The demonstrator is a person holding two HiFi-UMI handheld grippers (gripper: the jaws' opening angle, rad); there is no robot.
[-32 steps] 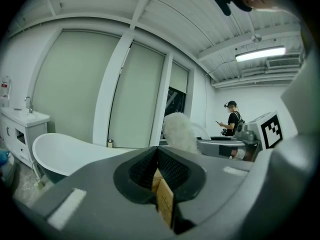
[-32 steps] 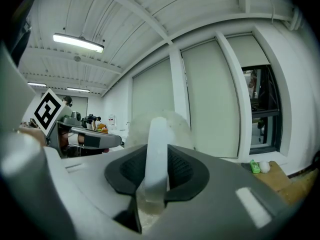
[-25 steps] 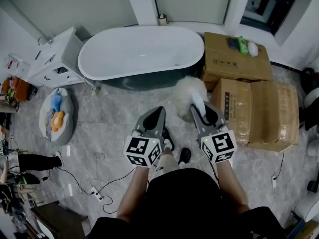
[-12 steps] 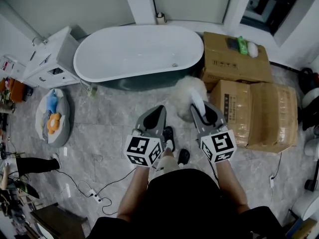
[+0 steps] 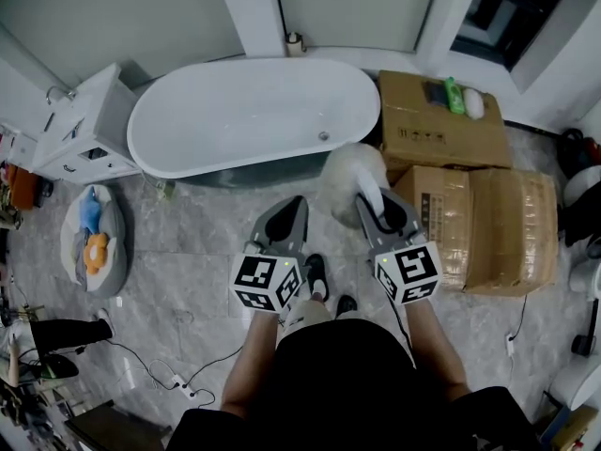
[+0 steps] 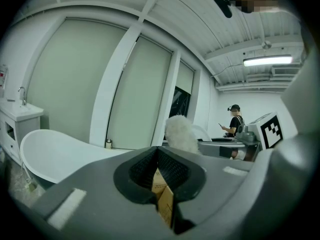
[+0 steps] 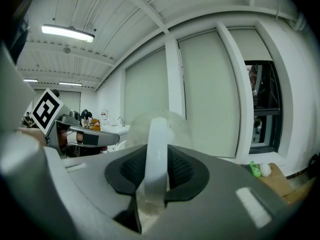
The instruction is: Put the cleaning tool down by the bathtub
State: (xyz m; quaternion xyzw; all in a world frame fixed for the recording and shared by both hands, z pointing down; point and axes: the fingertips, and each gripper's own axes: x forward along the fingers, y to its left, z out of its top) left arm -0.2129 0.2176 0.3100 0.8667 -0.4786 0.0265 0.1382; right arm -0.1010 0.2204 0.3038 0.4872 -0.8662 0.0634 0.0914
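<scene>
Cleaning tool, a fluffy white puff on a white handle, is held off the floor in the right gripper. From the head view the puff hangs over the grey tiles by the right end of the bathtub, next to the cardboard boxes.

The bathtub is white, oval and empty. It stands under the tall window panes, across the top of the head view.

To its right lie the cardboard boxes, stacked and side by side. A green bottle rests on the one nearest the window.

At the tub's left end stands a white cabinet with a basin and tap. In front of it on the floor lies a round grey cushion holding blue and orange things.

The right gripper's jaws are clamped on the handle, which rises between the ribbed pads, and the puff shows blurred behind it.

The left gripper is level with the right one and just to its left. Its jaws are together with nothing between them, leaving only a thin slit.

A person in dark clothes stands far back in the left gripper view.
</scene>
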